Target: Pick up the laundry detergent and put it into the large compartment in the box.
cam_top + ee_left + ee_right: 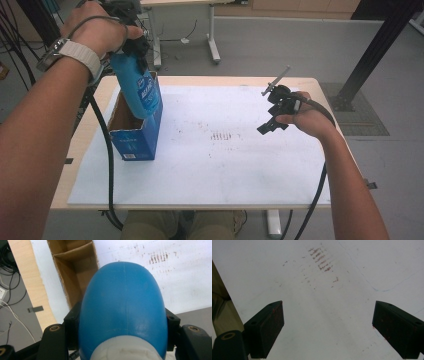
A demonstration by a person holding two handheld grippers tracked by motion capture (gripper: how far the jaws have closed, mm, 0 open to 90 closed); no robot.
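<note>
The left gripper has its jaws clamped on the neck end of one blue bottle, one jaw on each side. The bottle hangs tilted, its bottom dipping into the open top of one blue box. The box stands upright near the left edge of a white board on the desk. The right gripper hovers over the board's right side, well apart from the box, jaws wide apart with nothing between them.
</note>
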